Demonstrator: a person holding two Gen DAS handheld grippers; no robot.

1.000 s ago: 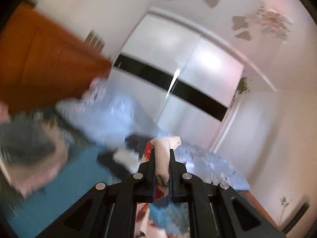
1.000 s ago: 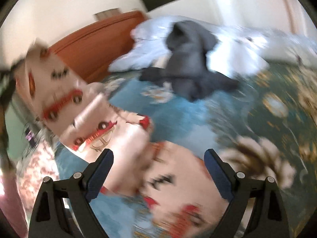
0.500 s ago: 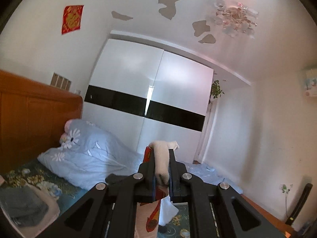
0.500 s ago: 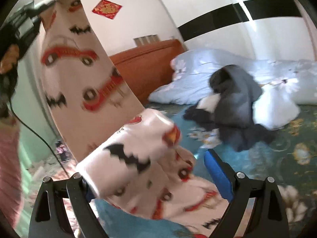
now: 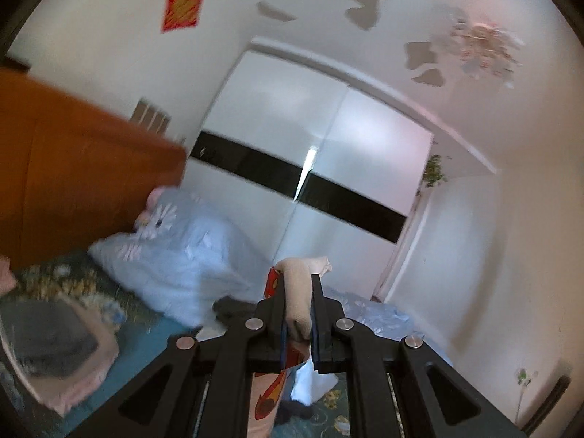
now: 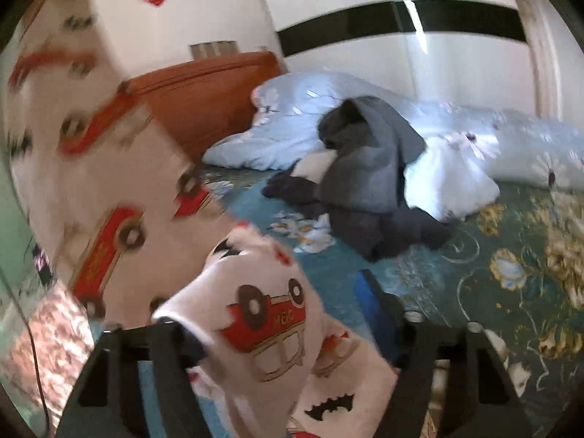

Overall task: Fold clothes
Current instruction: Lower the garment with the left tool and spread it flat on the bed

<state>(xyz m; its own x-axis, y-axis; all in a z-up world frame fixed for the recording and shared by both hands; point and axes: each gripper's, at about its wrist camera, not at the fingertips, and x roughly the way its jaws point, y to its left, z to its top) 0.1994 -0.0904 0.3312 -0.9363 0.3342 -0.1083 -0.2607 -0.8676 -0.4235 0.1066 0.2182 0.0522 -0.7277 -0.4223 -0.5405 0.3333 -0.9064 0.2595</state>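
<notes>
A white garment printed with red cars and black bats [image 6: 109, 168] hangs over the bed. My left gripper [image 5: 297, 284] is shut on its bunched top edge [image 5: 297, 303], held high and about level. The rest drapes below the fingers. In the right wrist view the cloth fills the left side, and a fold of it [image 6: 266, 314] lies between the jaws of my right gripper [image 6: 281, 310]. Those jaws are closing. The blue right pad [image 6: 367, 294] still stands apart from the cloth. The left finger is hidden behind the fold.
A heap of dark grey clothes [image 6: 365, 182] lies mid-bed against a pale blue quilt [image 6: 474, 146]. The teal flowered sheet [image 6: 511, 273] spreads to the right. An orange wooden headboard [image 6: 204, 91] and a white wardrobe [image 5: 310, 146] stand behind. A folded stack [image 5: 54, 346] sits at the left.
My left gripper has risen with the garment, which now hangs higher. My right gripper's jaws have narrowed around a fold of the cloth and tipped up a little.
</notes>
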